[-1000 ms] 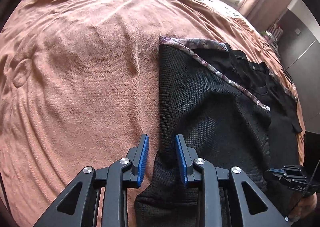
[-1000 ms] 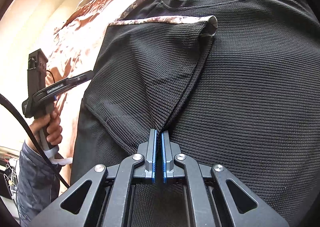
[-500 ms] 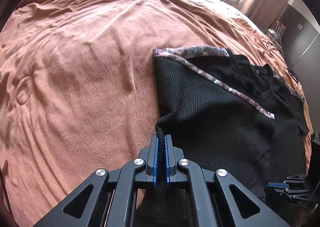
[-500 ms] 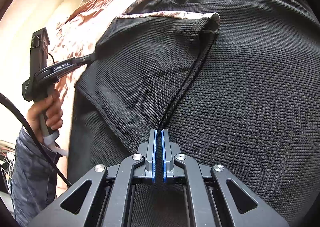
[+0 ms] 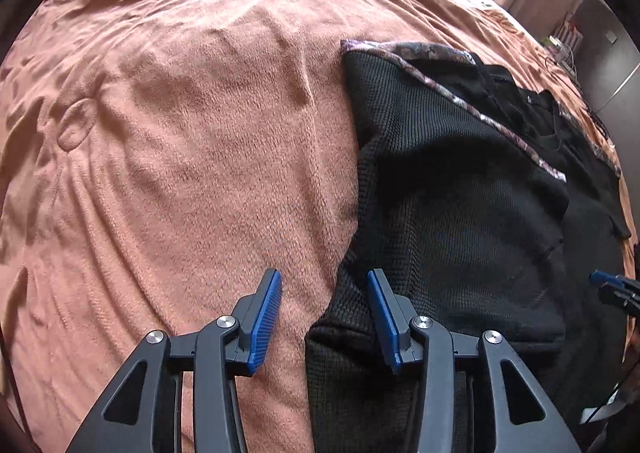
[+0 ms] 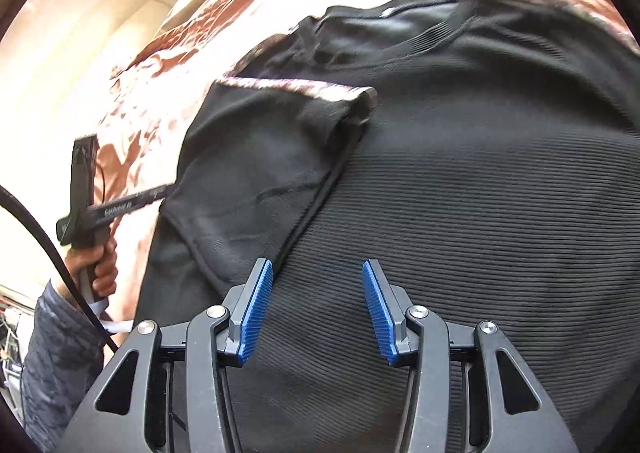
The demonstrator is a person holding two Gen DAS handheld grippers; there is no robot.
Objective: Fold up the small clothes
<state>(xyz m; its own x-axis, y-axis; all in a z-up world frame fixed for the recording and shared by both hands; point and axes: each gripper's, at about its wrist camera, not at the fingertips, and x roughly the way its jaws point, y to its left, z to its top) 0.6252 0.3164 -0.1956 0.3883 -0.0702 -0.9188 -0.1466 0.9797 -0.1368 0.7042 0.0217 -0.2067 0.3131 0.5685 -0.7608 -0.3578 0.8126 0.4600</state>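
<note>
Both my jaws are opening, nothing gripped; I should lift clear gently so the folded sleeve (image 6: 264,157) stays flat on the black top (image 6: 480,213).

Black knit top, partly folded, lying flat on a bed cover.

The black top (image 6: 460,213) is a ribbed knit with a round ribbed neckline at its far end and a patterned floral trim along 1 edge. 1 side panel with its sleeve is folded inward over the body, its trimmed edge running diagonally across the chest. The fabric lies mostly smooth, slightly rumpled along the near side edge in the left wrist view.
</note>
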